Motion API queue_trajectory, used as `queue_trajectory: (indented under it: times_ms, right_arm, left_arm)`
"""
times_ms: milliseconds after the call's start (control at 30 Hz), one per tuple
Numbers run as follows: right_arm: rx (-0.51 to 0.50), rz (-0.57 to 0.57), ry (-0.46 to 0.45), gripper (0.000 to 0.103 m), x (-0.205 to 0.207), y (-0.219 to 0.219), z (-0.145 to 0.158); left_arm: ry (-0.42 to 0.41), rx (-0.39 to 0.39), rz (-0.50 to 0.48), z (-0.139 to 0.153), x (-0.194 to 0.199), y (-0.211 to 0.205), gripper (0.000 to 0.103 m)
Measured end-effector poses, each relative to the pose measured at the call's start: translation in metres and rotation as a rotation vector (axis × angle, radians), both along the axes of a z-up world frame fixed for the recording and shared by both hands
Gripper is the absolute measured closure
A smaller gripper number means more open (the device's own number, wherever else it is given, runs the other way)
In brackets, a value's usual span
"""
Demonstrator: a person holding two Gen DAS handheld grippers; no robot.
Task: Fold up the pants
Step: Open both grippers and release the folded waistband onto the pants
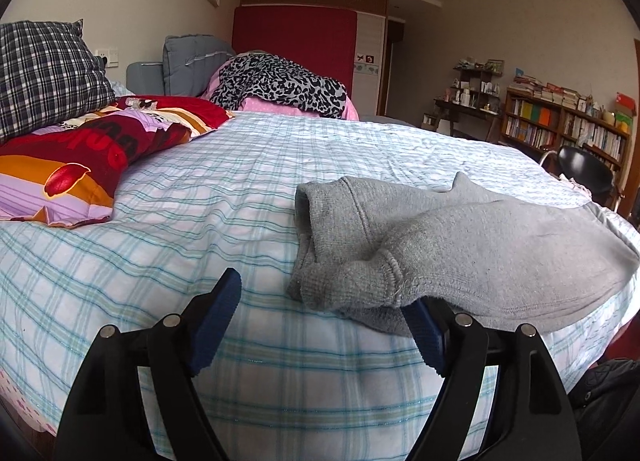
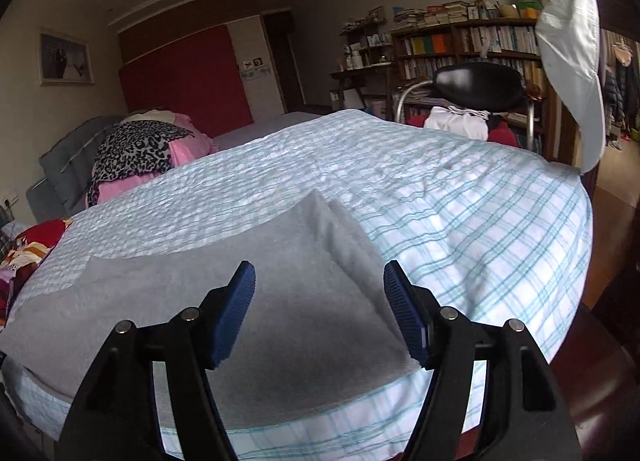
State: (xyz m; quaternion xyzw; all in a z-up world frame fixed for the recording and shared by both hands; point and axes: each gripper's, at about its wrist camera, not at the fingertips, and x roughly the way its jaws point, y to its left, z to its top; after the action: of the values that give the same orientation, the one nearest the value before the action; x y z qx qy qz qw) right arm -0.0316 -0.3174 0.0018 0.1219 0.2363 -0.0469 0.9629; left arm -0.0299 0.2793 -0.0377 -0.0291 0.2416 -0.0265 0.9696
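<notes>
Pants (image 1: 460, 245), grey knit, lie folded on the bed (image 1: 240, 189) near its front edge, over the blue-checked sheet. Left gripper (image 1: 320, 321): fingers spread wide, nothing pinched. Its right finger (image 1: 426, 335) sits under the overhanging near edge of the pants' cuffed end, apparently touching it; left finger (image 1: 218, 321) is clear of the cloth, over bare sheet. Most of the garment lies to the right of this gripper. Right gripper (image 2: 320, 313): fingers also spread, nothing gripped. Grey cloth (image 2: 280, 301) fills the gap between them and runs off to the left; the folded edge passes just by the right finger (image 2: 404, 313). Whether those pads touch the fabric, cannot tell.
</notes>
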Motion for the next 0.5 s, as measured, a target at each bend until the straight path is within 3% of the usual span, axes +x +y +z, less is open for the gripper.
queue_trajectory:
  times_ms: [233, 500]
  right_arm:
    - [0.095, 0.432, 0.055, 0.035, 0.069, 0.112, 0.002]
    - [0.054, 0.745, 0.135, 0.035, 0.129, 0.239, 0.018]
  left_arm:
    - [-0.020, -0.001, 0.029, 0.013, 0.015, 0.000, 0.024]
    - [0.051, -0.204, 0.011, -0.006, 0.020, 0.015, 0.022]
